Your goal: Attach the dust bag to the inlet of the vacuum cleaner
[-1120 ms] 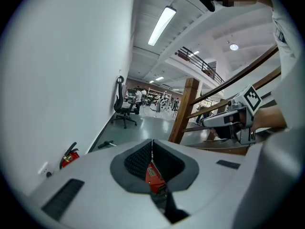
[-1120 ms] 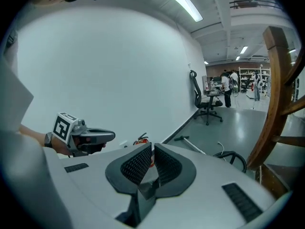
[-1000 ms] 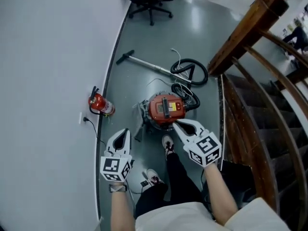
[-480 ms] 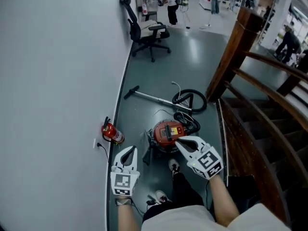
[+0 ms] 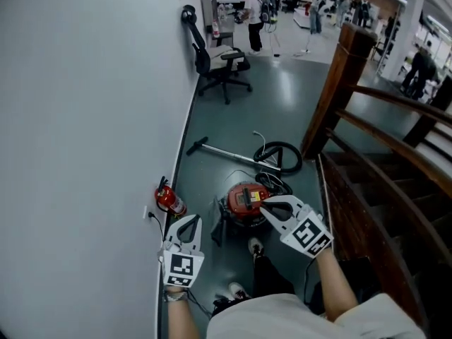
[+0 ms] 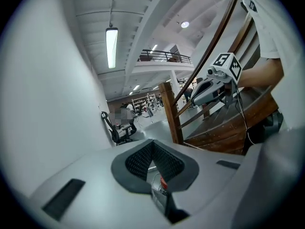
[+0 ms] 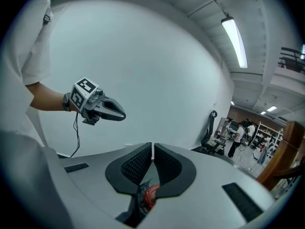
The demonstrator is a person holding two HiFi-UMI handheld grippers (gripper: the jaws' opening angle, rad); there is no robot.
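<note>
The red vacuum cleaner stands on the grey floor, far below both grippers. I make out no dust bag in any view. My left gripper hangs in the air left of the vacuum, near the wall, with its jaws shut on nothing. In the head view my right gripper overlaps the vacuum's right edge, well above it, also shut and empty. In the left gripper view the dark pads meet at the tip, and the right gripper shows beyond. The right gripper view shows its pads together and the left gripper against the wall.
A red fire extinguisher stands by the white wall. The vacuum's wand and coiled black hose lie behind it. A wooden staircase runs along the right. An office chair and people stand farther back.
Both grippers and the head have risen, so the vacuum looks smaller and more of the room shows. Both grippers stay shut and empty.
</note>
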